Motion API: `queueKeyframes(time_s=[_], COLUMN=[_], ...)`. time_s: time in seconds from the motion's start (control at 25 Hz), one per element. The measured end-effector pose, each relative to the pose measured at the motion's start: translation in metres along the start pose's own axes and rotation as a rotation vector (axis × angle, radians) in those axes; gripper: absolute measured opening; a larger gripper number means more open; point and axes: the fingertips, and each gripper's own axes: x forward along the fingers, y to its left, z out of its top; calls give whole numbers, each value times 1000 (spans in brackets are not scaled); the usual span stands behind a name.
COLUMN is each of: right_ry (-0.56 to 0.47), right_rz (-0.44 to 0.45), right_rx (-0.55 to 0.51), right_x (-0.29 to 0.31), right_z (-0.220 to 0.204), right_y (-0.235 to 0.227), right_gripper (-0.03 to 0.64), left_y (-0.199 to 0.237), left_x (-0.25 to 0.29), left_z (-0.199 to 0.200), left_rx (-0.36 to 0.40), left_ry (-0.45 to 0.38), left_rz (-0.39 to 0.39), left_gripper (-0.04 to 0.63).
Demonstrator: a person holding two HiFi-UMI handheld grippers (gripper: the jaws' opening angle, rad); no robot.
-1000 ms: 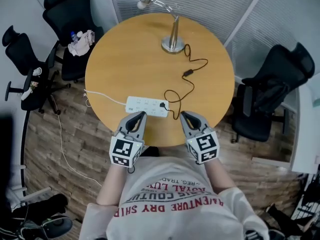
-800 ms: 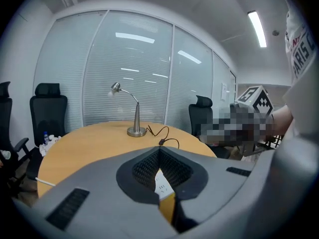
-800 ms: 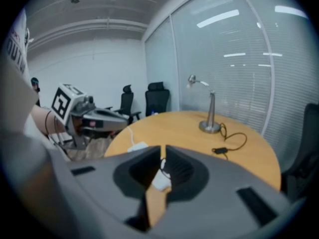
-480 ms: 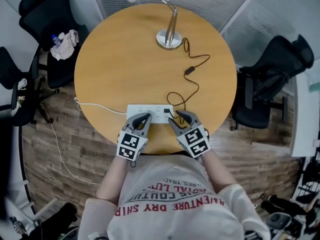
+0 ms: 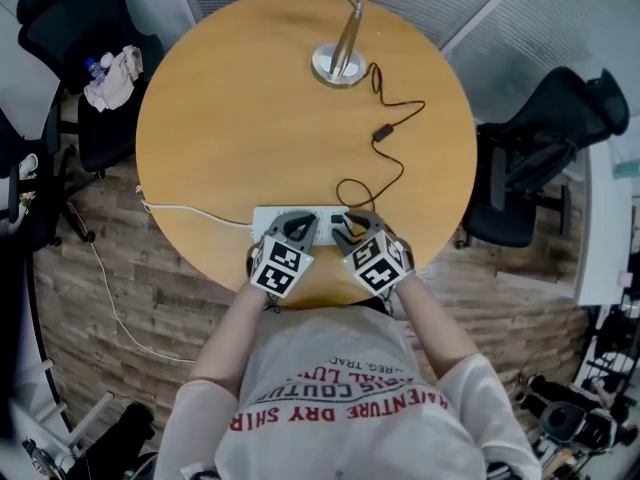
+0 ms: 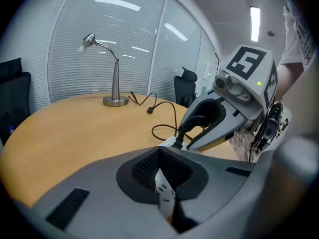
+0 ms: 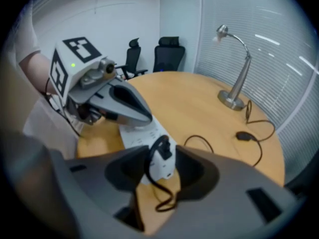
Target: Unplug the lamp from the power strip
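Both grippers have come forward off the 6 o'clock rim since a second ago and now sit over the strip.

- White oblong power strip (image 5: 262,218): flat on the round wooden table (image 5: 220,118), close to the 6 o'clock edge, long axis 9 to 3 o'clock.
- Small black plug (image 7: 162,146): seated in the strip's 3 o'clock end.
- Thin black cord (image 5: 385,183): loops from the plug toward 12, through a black inline switch (image 5: 381,132), to the silver gooseneck lamp's round base (image 5: 338,65) at the 12 o'clock rim.
- Right gripper (image 5: 352,223): forearm in from 5 o'clock, marker cube up. Jaws opening and wide, straddling the strip's end and the plug; pads not pressing.
- Left gripper (image 5: 292,226): forearm in from 7 o'clock, over the strip's middle. Jaw tips drawn together; no grip that I can make out.
- White supply cable (image 5: 190,211): leaves the strip's 9 o'clock end and drops over the rim.
- Room: tabletop bare from 9 through 12 o'clock. Black office chair (image 5: 540,158) stands off the 3 o'clock side.
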Motion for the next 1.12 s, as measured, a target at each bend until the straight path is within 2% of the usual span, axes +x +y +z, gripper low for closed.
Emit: queueKeyframes(time_s=[0.16,0.36,0.56,0.8,0.92,1.12], right_ry=[76,147,179,193,190,207], right_rz=[9,11,69,134,140,154], right_rx=[-85,-209,-251,-278,-282,-350], right_x=[13,20,21,21,20,21], right_z=[-2,-4,-5,-5,-5,-4], right_y=[-2,-2,-2,0,-1,2], right_gripper=[183,106,101,91,87,81], left_y=[2,-4,-9,-8,-9,-7], left_x=[8,17,25,25,25,25], left_z=[5,-3,-11,-15,-14,-16], left_rx=[48,150,214,176,191,231], left_ry=[15,102,185,213,210,198], left_rz=[6,4,2,-34,-27,5], left_gripper=[27,26,26,26,26,28])
